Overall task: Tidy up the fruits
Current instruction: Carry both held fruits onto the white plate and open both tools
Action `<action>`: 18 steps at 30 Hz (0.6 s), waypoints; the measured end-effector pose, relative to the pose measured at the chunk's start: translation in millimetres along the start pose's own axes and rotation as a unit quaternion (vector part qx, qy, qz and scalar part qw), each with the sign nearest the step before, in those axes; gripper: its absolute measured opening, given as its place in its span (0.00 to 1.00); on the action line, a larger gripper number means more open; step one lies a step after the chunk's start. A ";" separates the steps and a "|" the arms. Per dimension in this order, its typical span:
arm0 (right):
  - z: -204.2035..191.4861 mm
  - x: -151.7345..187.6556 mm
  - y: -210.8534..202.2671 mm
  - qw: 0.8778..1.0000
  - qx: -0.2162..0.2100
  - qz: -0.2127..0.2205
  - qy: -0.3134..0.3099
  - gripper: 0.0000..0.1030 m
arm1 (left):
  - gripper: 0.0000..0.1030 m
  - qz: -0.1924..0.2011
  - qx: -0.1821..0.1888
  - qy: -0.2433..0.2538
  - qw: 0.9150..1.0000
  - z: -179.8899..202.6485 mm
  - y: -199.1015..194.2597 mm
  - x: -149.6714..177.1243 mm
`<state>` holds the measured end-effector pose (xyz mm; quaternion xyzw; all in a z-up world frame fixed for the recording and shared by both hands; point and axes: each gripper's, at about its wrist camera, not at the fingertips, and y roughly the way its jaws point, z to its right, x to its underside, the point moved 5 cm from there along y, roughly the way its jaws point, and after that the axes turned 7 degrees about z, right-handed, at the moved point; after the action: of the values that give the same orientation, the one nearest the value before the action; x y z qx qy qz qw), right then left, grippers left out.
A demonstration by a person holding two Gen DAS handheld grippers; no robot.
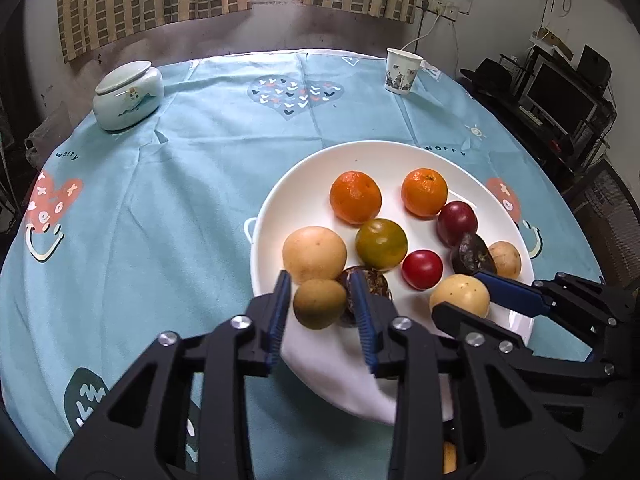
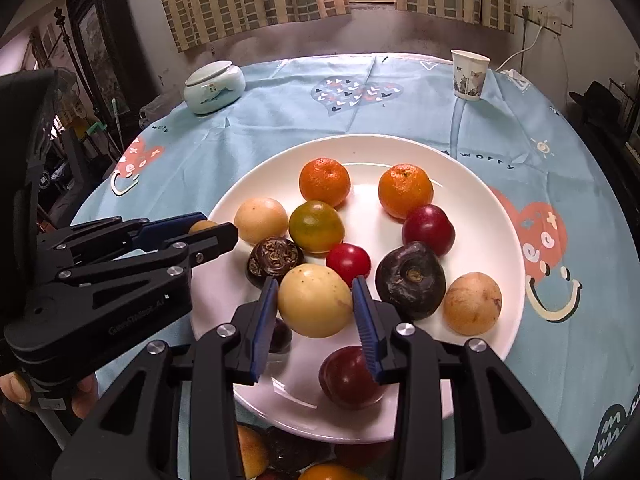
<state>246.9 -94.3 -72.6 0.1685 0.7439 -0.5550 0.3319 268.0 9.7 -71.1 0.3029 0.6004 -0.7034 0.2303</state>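
A white plate (image 1: 276, 208) (image 2: 480, 208) on the blue tablecloth carries several fruits: two oranges, a green-orange mandarin (image 1: 381, 244), red plums and dark wrinkled ones. My left gripper (image 1: 320, 280) (image 2: 216, 225) hovers over the plate's near-left rim. A small brown-green fruit (image 1: 320, 304) (image 2: 203, 226) sits between its fingers, with a thin gap on each side. My right gripper (image 2: 316, 282) (image 1: 458, 294) is shut on a pale yellow round fruit (image 2: 314, 300) (image 1: 460, 294) above the plate's near part. A red plum (image 2: 348, 376) lies under its right finger.
A lidded pale ceramic jar (image 1: 128, 96) (image 2: 214, 88) stands far left and a paper cup (image 1: 402, 72) (image 2: 468, 76) far right. More fruit (image 2: 252, 452) shows below the plate's near edge. A person's hand (image 2: 84, 400) holds the left gripper. The cloth left of the plate is bare.
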 end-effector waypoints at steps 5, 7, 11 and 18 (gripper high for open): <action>9.0 -2.3 -9.7 1.000 0.016 0.018 0.013 0.61 | 0.59 0.027 0.005 -0.008 1.000 -1.7 -11.8 -5.4; 9.4 -2.1 -23.1 0.999 0.016 0.025 0.015 0.61 | 0.59 0.032 0.011 -0.012 0.999 -2.1 -18.9 -4.9; 11.4 6.9 -51.6 0.999 0.022 0.036 0.008 0.61 | 0.59 0.040 0.023 -0.016 0.999 -0.2 -37.5 -1.2; 17.2 42.9 -93.1 0.999 0.032 0.029 0.004 0.61 | 0.76 0.056 0.022 -0.011 0.998 16.9 -80.0 14.9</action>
<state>163.5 -145.9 -38.2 0.2024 0.7216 -0.5686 0.3393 199.9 7.5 -23.6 0.3334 0.5646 -0.7056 0.2688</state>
